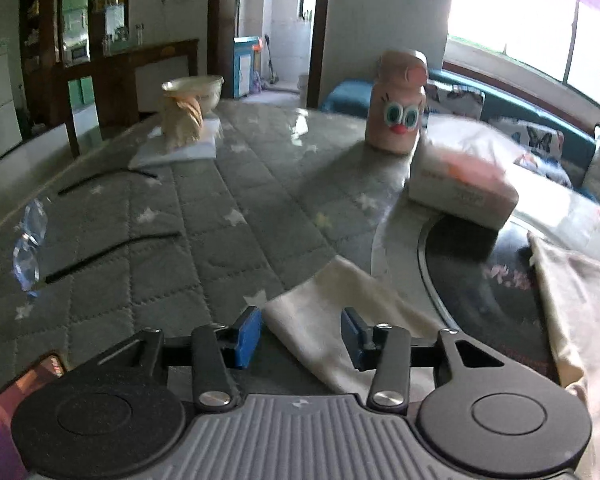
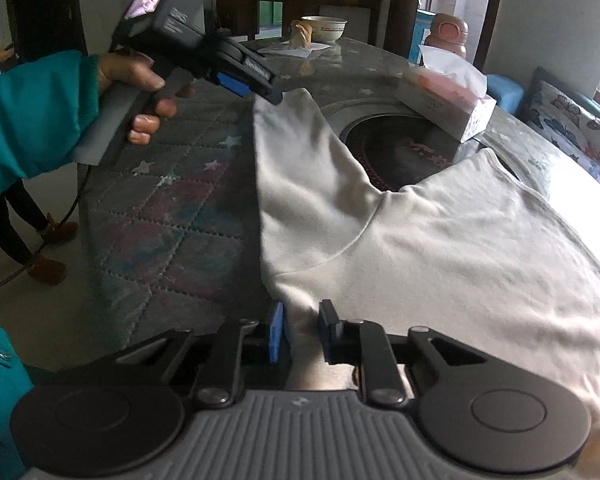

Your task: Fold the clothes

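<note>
A hand in a teal sleeve (image 2: 140, 80) tilts the left gripper (image 1: 300, 336) down at the cream long-sleeved shirt's (image 2: 420, 240) cuff, jaws spread. The right gripper's (image 2: 302, 330) jaws straddle its shoulder, unclosed. The shirt lies on a grey quilted surface (image 2: 172, 216) beside a tissue box (image 2: 452, 100).

No legible text anywhere. Red characters on the dark round hotplate (image 2: 400, 160) set into the table (image 2: 160, 200), print on the tissue box (image 1: 460, 192) and lettering on the left gripper's (image 2: 274, 94) body all too blurred to read.
</note>
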